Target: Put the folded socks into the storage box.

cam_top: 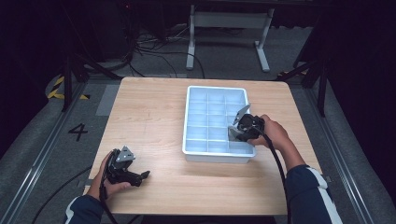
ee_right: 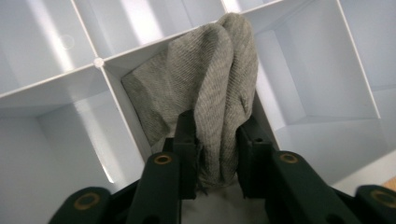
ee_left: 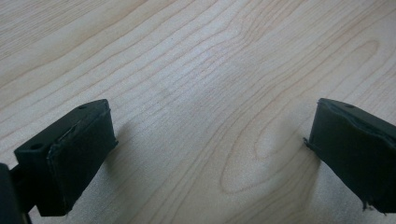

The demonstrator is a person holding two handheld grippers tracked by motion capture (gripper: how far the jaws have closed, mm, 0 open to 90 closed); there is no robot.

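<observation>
Fingers [ee_right: 187,140] of right gripper [ee_right: 215,154] pinching grey cloth [ee_right: 210,93] over white divided tray [cam_top: 191,149]; left gripper [ee_left: 210,154] agape above table [cam_top: 149,107].

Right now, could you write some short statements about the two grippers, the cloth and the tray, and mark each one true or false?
1. The right gripper pinches a grey cloth between its fingers. True.
2. The cloth hangs over the bare table. False: it is inside a compartment of the white tray.
3. The left gripper is open, with nothing between its fingers. True.
4. The left gripper is over the tray. False: it is above the wooden table, apart from the tray.
5. The tray is round. False: it is rectangular, divided into compartments.
</observation>
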